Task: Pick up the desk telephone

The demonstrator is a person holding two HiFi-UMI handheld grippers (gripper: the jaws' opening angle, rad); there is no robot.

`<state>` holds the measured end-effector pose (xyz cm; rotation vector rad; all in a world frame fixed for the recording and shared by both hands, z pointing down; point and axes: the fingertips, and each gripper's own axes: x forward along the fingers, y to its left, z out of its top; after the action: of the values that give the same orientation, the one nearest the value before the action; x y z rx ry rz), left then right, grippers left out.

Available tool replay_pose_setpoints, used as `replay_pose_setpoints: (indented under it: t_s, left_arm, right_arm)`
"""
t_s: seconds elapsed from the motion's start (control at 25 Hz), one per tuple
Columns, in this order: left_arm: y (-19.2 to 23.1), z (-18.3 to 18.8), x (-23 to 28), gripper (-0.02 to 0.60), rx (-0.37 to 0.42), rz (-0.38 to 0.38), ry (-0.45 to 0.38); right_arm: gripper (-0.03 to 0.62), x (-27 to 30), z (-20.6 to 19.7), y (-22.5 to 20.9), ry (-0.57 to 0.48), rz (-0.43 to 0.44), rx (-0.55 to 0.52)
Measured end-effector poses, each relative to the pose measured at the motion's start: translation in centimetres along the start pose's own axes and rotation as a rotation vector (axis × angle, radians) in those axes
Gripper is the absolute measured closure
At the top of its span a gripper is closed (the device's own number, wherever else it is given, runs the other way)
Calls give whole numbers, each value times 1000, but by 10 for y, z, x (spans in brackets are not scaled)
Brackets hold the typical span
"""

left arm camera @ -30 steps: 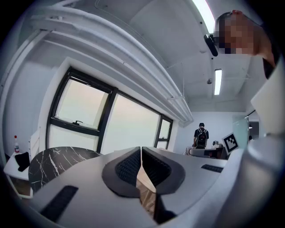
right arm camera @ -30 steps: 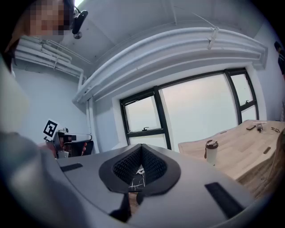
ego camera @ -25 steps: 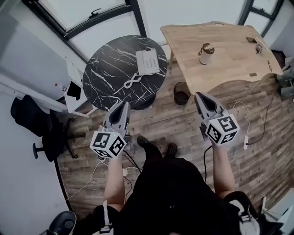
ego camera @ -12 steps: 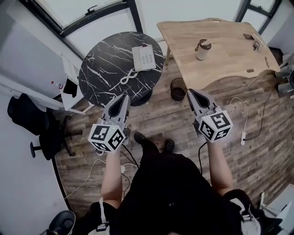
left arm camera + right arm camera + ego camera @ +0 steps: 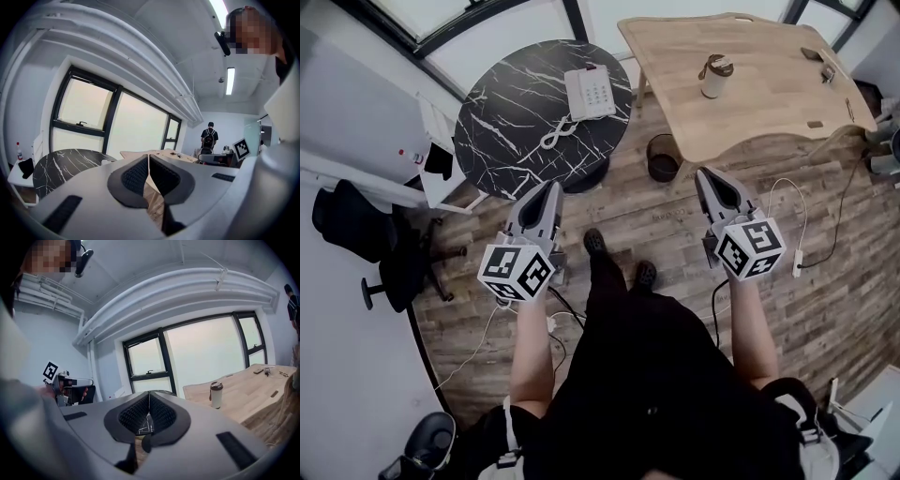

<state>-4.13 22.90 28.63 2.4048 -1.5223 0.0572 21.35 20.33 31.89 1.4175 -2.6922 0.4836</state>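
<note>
Left claw (image 5: pixel 550 187) and right claw (image 5: pixel 706 174) are both closed on nothing, over the floor (image 5: pixel 656 234), well short of either worktop. The desk telephone (image 5: pixel 589 92) lies ahead and slightly right of the left claw, which looks the nearer. Its long axis runs roughly away from the person, and its coiled cord (image 5: pixel 559 137) trails back toward that claw. It sits near the right rim of the round marble worktop (image 5: pixel 492 141), and the room above it and on its near side looks open.

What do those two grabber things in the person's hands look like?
Both the left gripper and right gripper are light grey and taper to a pointed beak, with black ribbed pads inside. Each ends in a white cube with black square markers. The person wears black clothes.
</note>
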Motion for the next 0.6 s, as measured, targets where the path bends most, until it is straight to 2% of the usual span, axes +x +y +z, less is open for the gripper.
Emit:
replay_pose_setpoints:
  t_s: [0.32,0.44,0.6]
  left_arm:
    - [23,-9,13,558,11,5,43]
    - [37,-17,21,558,-14,10,56]
    - [52,-15,41,558,-18,-21,74]
  right_arm:
    - [563,21,-6,-6,22,-21,1]
    - [563,32,-10,-10,35,-31,5]
    - [563,55,-5,-18,47,-48,2]
